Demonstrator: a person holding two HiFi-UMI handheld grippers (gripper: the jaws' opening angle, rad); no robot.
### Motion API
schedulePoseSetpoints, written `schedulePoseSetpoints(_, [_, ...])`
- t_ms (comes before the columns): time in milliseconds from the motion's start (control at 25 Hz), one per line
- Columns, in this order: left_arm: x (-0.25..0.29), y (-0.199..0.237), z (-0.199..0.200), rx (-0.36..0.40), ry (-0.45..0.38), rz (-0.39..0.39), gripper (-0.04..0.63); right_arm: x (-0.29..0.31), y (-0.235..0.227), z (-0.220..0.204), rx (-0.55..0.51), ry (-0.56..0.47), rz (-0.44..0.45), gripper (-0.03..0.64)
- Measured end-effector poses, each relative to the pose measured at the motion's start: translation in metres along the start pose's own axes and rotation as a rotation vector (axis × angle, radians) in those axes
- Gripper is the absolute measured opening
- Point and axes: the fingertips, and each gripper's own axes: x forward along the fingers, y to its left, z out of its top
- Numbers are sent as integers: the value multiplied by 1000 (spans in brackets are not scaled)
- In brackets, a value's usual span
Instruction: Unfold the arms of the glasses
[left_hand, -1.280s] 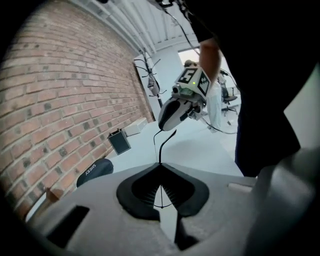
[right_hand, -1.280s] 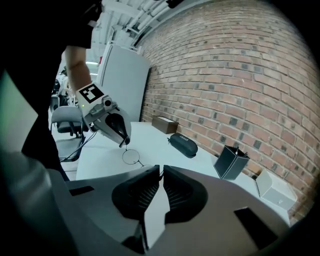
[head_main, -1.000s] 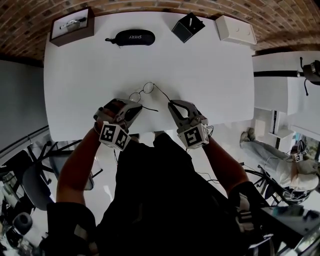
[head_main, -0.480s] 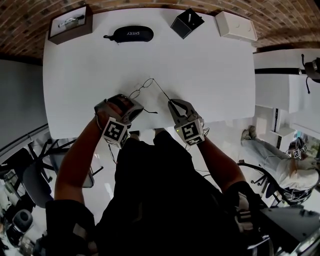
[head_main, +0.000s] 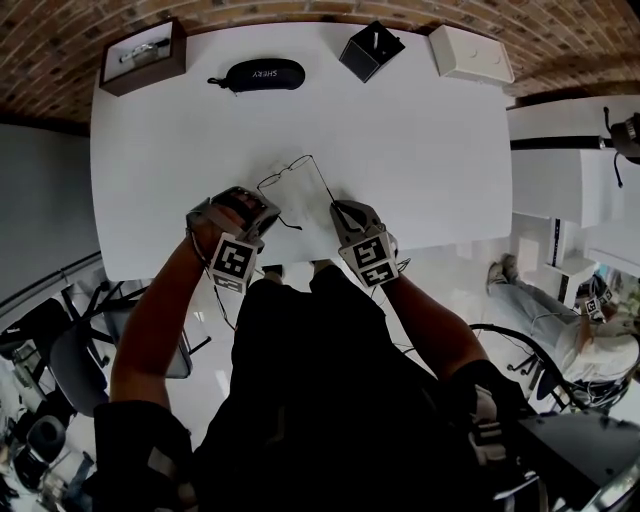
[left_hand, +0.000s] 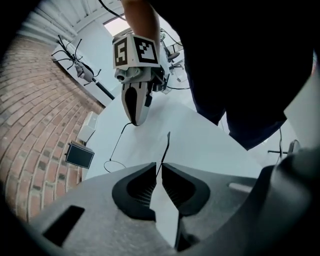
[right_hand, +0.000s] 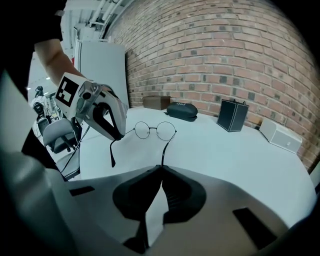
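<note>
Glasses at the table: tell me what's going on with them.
A person holds the round wire glasses at the white table with two grippers. The left gripper pinches one arm, the right gripper the other; its jaws have just been closing on it. Both arms are swung out from the frame.

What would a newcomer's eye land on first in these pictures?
The wire glasses, stretched between two grippers over the near side of the white table, both arms swung out. The left gripper pinches one arm; the right gripper, whose jaws have just been closing, pinches the other. A black glasses case lies at the far edge.
</note>
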Motion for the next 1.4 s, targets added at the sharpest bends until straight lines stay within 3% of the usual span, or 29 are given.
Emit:
schedulePoseSetpoints(240, [-7,1,-12,-99,29,9,70,9,-4,-9,151,51,-41,12])
schedulePoseSetpoints(560, [-25,3,-20,-398,-16,65,74,17,-5,-11,260,84,-88,12])
schedulePoseSetpoints(680, [-29,-2,-21,-490,-27,86,74,19,-11,-16,252,108,-119,14])
schedulePoseSetpoints(840, [-34,-6,-24,-585,-34,114,74,20,-3,-16,187,118,-63,21])
schedulePoseSetpoints(960, [-35,-5,-22,-683,-54,145,74,12,0,-14,134,103,-58,160])
schedulePoseSetpoints(1000, [-36,-4,-21,-722,-65,155,74,6,-1,-12,114,88,-78,161])
schedulePoseSetpoints(1120, [-39,-3,-23,-846,-98,189,74,-12,2,-3,47,44,-115,161])
schedulePoseSetpoints(1200, [-41,-4,-26,-923,-112,212,74,-13,21,-2,27,41,-49,148])
schedulePoseSetpoints(1280, [-43,-5,-27,-992,-128,231,72,-7,43,-5,9,55,32,58])
schedulePoseSetpoints(1400, [-47,-4,-23,-1077,-159,255,63,6,60,-9,6,90,79,38])
